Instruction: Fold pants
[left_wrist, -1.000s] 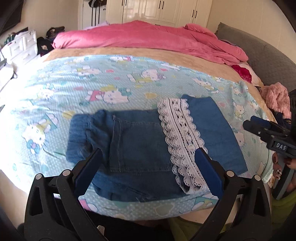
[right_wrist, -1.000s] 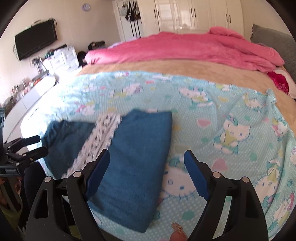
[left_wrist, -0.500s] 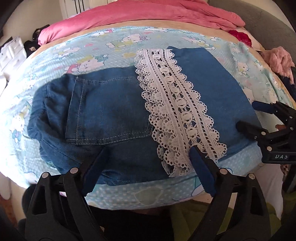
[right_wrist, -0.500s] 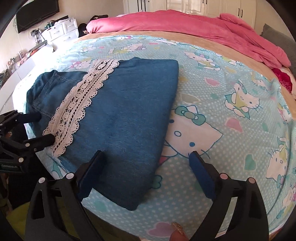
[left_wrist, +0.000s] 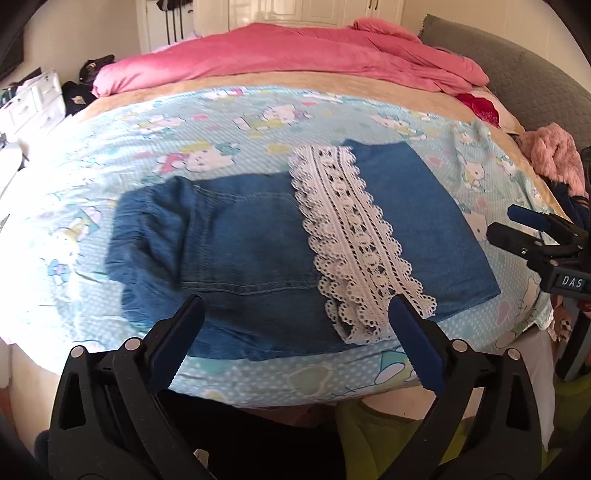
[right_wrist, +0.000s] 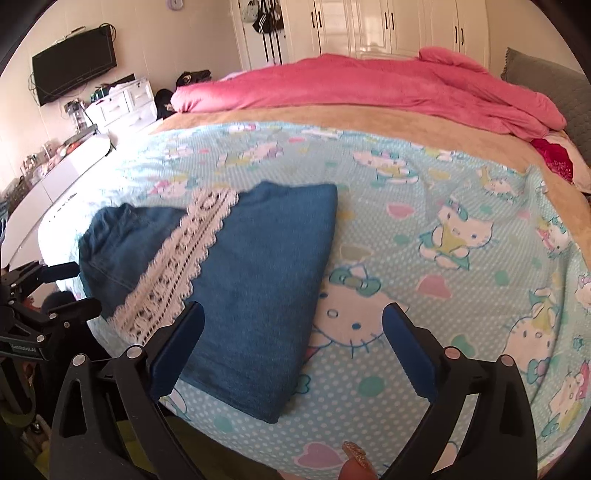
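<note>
Blue denim pants (left_wrist: 240, 251) with a white lace band (left_wrist: 354, 240) lie folded on the bed's near edge, legs laid over the waist part. They also show in the right wrist view (right_wrist: 258, 280), lace band (right_wrist: 177, 269) to the left. My left gripper (left_wrist: 295, 325) is open and empty, just short of the pants' near edge. My right gripper (right_wrist: 291, 328) is open and empty, over the folded end's right edge. The right gripper shows in the left wrist view (left_wrist: 517, 225); the left shows in the right wrist view (right_wrist: 74, 288).
A cartoon-cat bedsheet (right_wrist: 443, 240) covers the bed. A pink duvet (left_wrist: 295, 55) lies heaped at the far side. A grey headboard (left_wrist: 535, 92) and a pink fluffy garment (left_wrist: 554, 155) are at right. White drawers (right_wrist: 125, 99) and a wall TV (right_wrist: 74, 62) are at left.
Both grippers dipped close to the pants half a second ago and have since pulled back and up. The pants lie as before. Both grippers stayed open.
</note>
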